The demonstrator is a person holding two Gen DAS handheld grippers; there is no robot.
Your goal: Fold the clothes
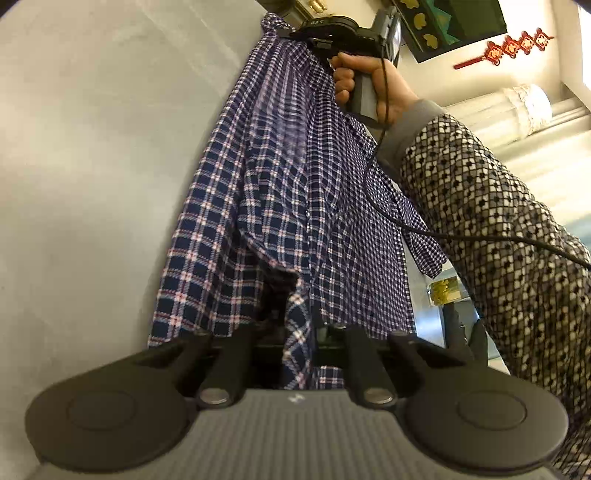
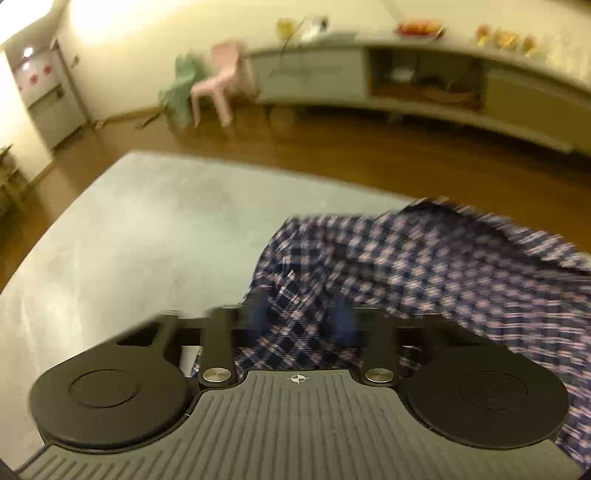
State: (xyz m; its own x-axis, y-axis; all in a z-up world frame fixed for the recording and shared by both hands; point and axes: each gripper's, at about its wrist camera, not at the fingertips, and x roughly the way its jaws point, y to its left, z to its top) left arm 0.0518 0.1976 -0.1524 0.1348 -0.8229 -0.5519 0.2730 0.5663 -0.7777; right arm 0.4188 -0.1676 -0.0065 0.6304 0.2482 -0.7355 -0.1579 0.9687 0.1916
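A navy, white and pink plaid shirt [image 1: 266, 192] hangs stretched over the grey table [image 1: 92, 166] between my two grippers. My left gripper [image 1: 299, 332] is shut on a fold of its near end. At the top of the left wrist view a person's hand [image 1: 373, 77] holds my right gripper [image 1: 286, 31], pinched on the shirt's far end. In the blurred right wrist view the shirt [image 2: 424, 266] trails to the right over the table [image 2: 147, 229], and the right gripper [image 2: 299, 314] is shut with fabric bunched between its fingers.
A patterned sleeve [image 1: 498, 221] and a black cable [image 1: 480, 236] cross the right side. Beyond the table's far edge lies wooden floor [image 2: 369, 158], with a pink chair [image 2: 221, 81], a green chair [image 2: 184, 85] and a long sideboard [image 2: 406, 77].
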